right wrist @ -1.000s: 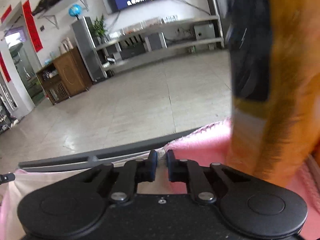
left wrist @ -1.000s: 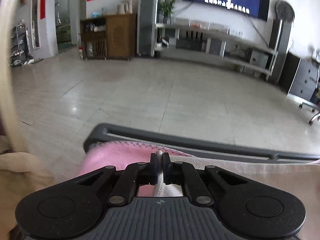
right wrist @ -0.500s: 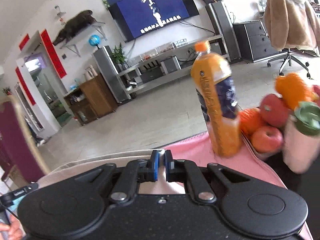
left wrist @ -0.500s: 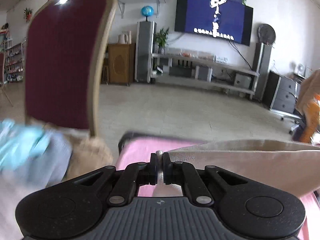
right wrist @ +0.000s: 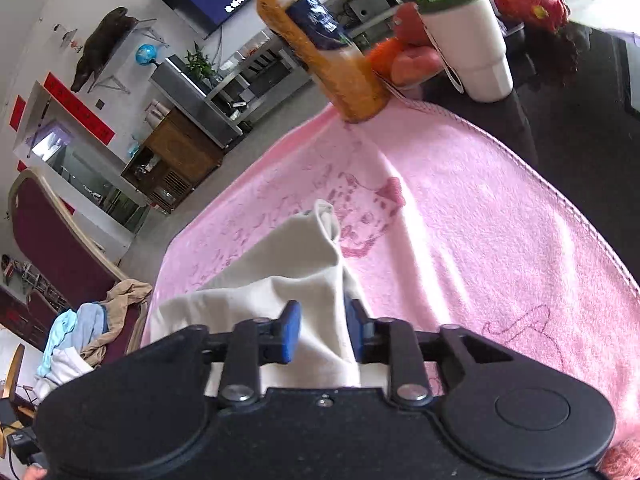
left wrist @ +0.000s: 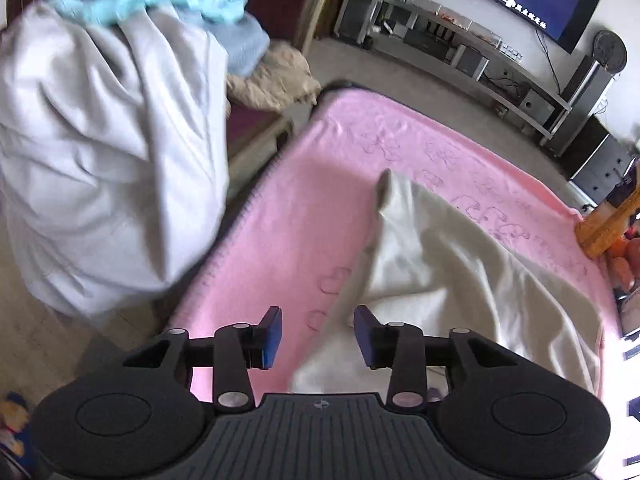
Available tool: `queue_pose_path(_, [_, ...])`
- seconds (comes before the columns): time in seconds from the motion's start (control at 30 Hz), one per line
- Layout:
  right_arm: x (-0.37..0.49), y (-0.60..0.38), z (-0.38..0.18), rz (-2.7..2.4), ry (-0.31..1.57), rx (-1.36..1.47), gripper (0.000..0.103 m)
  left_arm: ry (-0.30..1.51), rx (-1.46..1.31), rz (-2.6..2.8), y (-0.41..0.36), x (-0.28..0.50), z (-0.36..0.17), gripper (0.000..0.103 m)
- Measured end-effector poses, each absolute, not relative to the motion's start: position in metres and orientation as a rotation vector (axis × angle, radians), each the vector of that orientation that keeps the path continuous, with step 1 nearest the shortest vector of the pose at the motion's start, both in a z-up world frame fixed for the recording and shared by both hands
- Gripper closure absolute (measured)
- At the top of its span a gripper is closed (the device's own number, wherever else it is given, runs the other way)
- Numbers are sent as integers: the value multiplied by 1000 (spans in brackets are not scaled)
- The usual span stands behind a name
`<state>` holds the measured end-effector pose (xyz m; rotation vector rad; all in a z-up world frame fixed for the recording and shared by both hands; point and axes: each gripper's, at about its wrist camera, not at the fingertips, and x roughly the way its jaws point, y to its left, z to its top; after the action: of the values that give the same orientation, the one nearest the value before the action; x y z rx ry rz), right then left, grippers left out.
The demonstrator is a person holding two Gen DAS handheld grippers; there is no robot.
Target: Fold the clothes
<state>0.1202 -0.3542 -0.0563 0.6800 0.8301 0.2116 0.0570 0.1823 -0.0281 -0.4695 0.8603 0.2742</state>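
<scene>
A cream garment (left wrist: 452,280) lies rumpled on a pink towel (left wrist: 304,216) that covers the table; it also shows in the right wrist view (right wrist: 280,276). My left gripper (left wrist: 318,336) is open, its jaws apart over the garment's near left edge and holding nothing. My right gripper (right wrist: 320,330) is open too, with a fold of the cream cloth standing loose between its blue pads (right wrist: 290,330). The pink towel (right wrist: 460,220) spreads out to the right of it.
A pile of grey and light blue clothes (left wrist: 112,140) hangs on a maroon chair left of the table. An orange drink bottle (right wrist: 324,48), a white cup with a green lid (right wrist: 468,36) and a bowl of fruit (right wrist: 404,60) stand at the table's far edge.
Both grippers were shut on the cream garment's edge and held it up. Both have opened and tilted down over the table, and the garment has dropped onto the pink towel.
</scene>
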Motion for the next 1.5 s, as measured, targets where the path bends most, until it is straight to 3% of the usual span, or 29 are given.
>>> queue_pose_path(0.23, [112, -341, -89, 210, 916, 849, 71, 909, -808, 229, 191, 70, -57, 66])
queue_pose_path(0.63, [113, -331, -100, 207, 930, 931, 61, 893, -1195, 276, 216, 71, -89, 65])
queue_pose_path(0.73, [114, -328, -99, 211, 932, 929, 61, 868, -1245, 284, 220, 72, -91, 73])
queue_pose_path(0.8, [114, -330, -100, 206, 930, 933, 61, 881, -1263, 286, 219, 73, -93, 79])
queue_pose_path(1.0, [113, -335, -102, 188, 924, 945, 59, 879, -1296, 293, 220, 70, -96, 80])
queue_pose_path(1.1, [112, -339, -103, 177, 923, 954, 57, 865, -1286, 294, 222, 66, -95, 98])
queue_pose_path(1.13, [111, -340, -104, 171, 922, 956, 57, 860, -1278, 294, 222, 65, -94, 100])
queue_pose_path(1.3, [110, -345, -106, 145, 938, 956, 52, 834, -1050, 302, 207, 66, -69, 100])
queue_pose_path(1.4, [112, -345, -108, 145, 982, 929, 56, 841, -972, 306, 202, 65, -64, 100])
queue_pose_path(1.47, [113, -344, -112, 120, 1021, 904, 67, 850, -948, 314, 201, 66, -64, 100])
queue_pose_path(1.5, [114, -344, -116, 122, 1038, 920, 68, 855, -936, 318, 200, 66, -65, 100])
